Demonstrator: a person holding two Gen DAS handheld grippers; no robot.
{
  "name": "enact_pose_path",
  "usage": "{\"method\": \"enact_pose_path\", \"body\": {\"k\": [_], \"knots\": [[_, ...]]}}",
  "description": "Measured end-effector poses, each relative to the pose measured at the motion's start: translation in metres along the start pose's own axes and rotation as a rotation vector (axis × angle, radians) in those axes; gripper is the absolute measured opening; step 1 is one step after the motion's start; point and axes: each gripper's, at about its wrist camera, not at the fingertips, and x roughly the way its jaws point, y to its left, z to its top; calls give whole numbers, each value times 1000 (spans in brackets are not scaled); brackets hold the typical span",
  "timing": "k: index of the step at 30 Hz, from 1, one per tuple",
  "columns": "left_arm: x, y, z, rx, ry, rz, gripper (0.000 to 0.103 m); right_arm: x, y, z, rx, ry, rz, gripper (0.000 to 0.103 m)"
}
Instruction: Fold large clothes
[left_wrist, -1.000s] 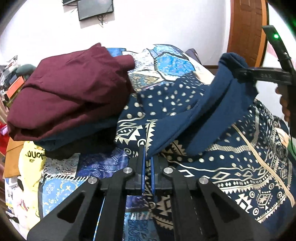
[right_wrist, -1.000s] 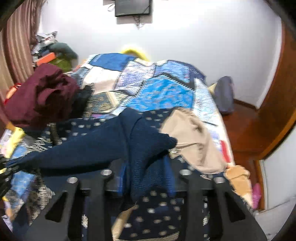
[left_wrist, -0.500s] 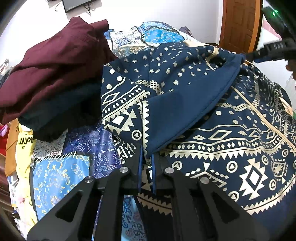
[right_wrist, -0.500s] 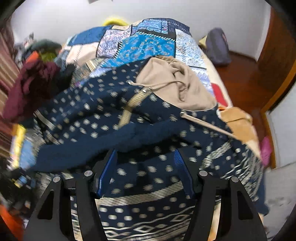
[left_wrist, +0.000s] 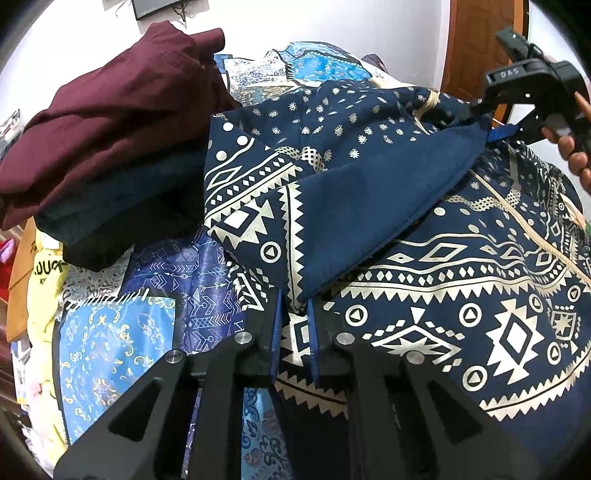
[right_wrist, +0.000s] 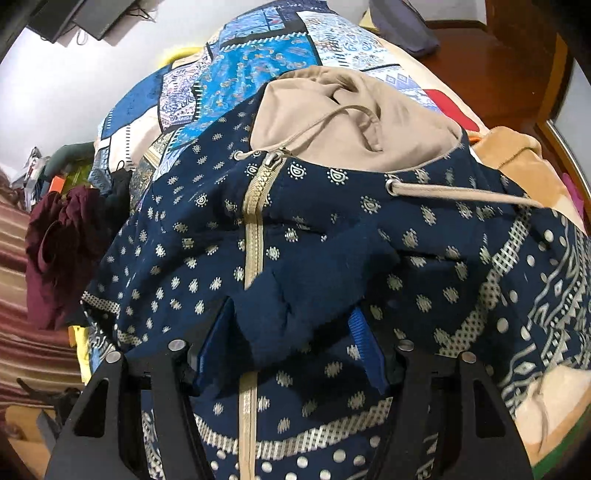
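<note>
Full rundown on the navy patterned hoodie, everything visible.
The hoodie is navy with cream dots and geometric bands, a beige zipper, beige hood and drawstrings. It lies front up on the patchwork bed, its plain navy inside folded across the chest. The left gripper, jaws opening, has one end of the fold between them; the right gripper, closing, straddles the other. Maroon clothes sit beside.

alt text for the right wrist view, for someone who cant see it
A navy patterned hoodie with a tan zipper and beige hood lies spread on a blue patchwork quilt, seen from above. The right gripper is closing, a plain navy fold of the hoodie between its blue-padded fingers. A maroon garment is bunched at the left.
</note>
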Motion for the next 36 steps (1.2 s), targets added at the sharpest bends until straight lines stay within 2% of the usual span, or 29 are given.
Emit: {"method": "enact_pose_path", "body": {"k": [2, 5, 6, 11, 14, 15, 18, 22, 26, 30, 33, 36], "knots": [[0, 2, 0, -6, 0, -2, 13, 1, 3, -1, -29, -7, 0, 18], [-2, 5, 0, -19, 4, -5, 17, -9, 6, -7, -71, -35, 6, 14], [-2, 7, 0, -26, 6, -4, 20, -19, 11, -11, -106, -66, -2, 14], [-5, 15, 1, -64, 21, -20, 23, -80, 28, -30, -250, -226, 5, 13], [-6, 14, 1, -67, 27, -6, 25, -113, 30, -44, -329, -323, -37, 13], [-6, 13, 0, -71, 32, -3, 29, -121, 28, -48, -347, -342, -51, 13], [-7, 14, -2, -85, 38, 14, 37, -118, 14, -51, -350, -326, -103, 13], [-8, 13, 3, -93, 67, -33, 41, -93, -18, -54, -296, -268, -178, 13], [-10, 0, 16, -44, 66, -65, 60, -89, -36, -53, -239, -274, -195, 13], [6, -18, 35, 44, 66, 9, 74, -110, -29, -41, -243, -347, -194, 13], [29, -19, 52, 56, 89, 43, 82, -129, -19, -36, -258, -410, -191, 13], [41, -14, 63, 50, 81, 36, 82, -144, -12, -26, -267, -457, -184, 13]]}}
